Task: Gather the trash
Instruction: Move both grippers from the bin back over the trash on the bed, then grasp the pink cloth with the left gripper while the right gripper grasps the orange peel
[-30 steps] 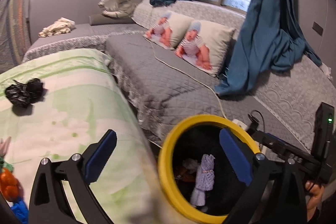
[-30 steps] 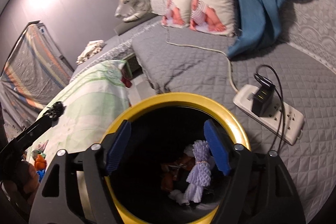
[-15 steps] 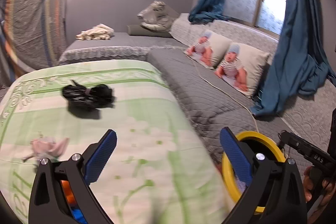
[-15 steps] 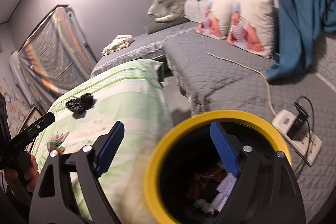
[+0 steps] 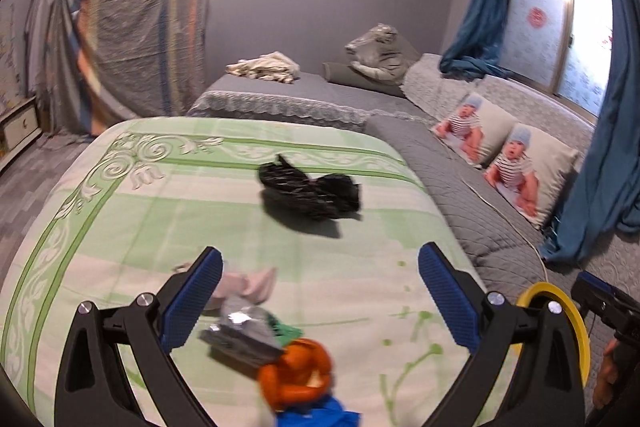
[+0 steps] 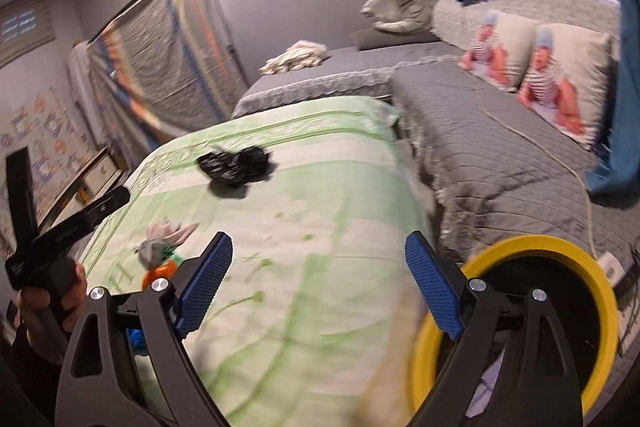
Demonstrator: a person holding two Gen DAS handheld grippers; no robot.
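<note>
Both tools hang over the green-patterned surface [image 5: 120, 211], left tool [image 5: 320, 291] wide and empty, right tool [image 6: 320, 283] empty, its jaws having just opened wider. Left of the yellow-rimmed bin [image 6: 592, 291] lies a wrapper pile [image 5: 256, 331]; farther from it, a black crumpled bag [image 5: 312, 193]. Next, apparently, comes another pickup: descend and close.

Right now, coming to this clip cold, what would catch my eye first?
The green-patterned bedcover fills both views, with a crumpled black plastic bag lying alone near its middle. Nearer the cameras sits a small heap of litter: an orange wrapper and silvery foil. To the right, beside the bed, a yellow-rimmed bin stands by the grey quilted couch; both grippers are open and empty.
</note>
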